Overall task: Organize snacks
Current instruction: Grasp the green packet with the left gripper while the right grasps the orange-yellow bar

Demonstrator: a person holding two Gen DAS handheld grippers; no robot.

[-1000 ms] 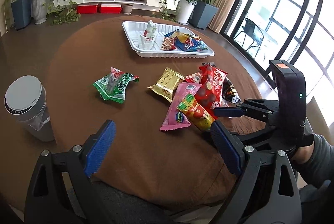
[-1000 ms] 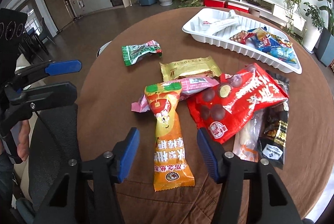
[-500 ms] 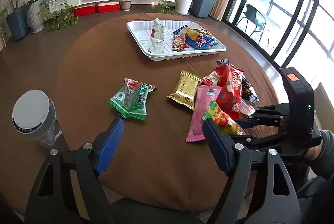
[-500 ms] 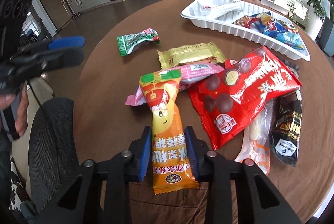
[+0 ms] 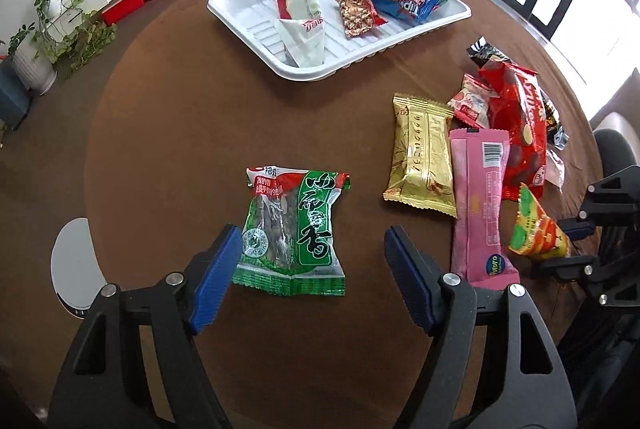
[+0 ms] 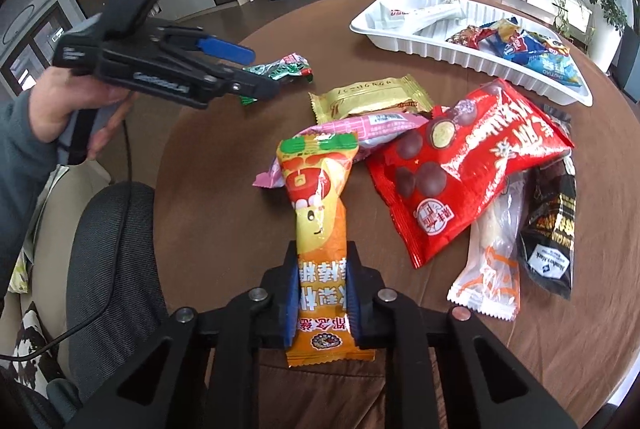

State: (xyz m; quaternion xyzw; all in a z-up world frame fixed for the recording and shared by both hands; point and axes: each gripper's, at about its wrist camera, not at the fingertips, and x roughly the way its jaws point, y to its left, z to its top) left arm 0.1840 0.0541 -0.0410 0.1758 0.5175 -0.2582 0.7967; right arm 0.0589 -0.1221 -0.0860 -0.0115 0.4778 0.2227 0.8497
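My right gripper (image 6: 321, 281) is shut on the orange snack stick pack (image 6: 316, 213), which also shows in the left wrist view (image 5: 536, 229). My left gripper (image 5: 314, 257) is open just above the near end of the green snack pack (image 5: 292, 229); it also shows in the right wrist view (image 6: 256, 73). On the brown round table lie a gold pack (image 5: 424, 153), a pink pack (image 5: 480, 201), a red chocolate-ball bag (image 6: 464, 157), a black pack (image 6: 552, 229) and a clear white pack (image 6: 492, 261). The white tray (image 5: 248, 9) at the far side holds several snacks.
A grey office chair (image 6: 112, 249) stands at the table's near left edge in the right wrist view. A white round lid (image 5: 76, 265) sits beyond the table's left edge. Plants, a TV shelf and large windows ring the room.
My right gripper closed on the orange pack and lifted its near end. My left gripper moved forward and down over the green pack, jaws still open.
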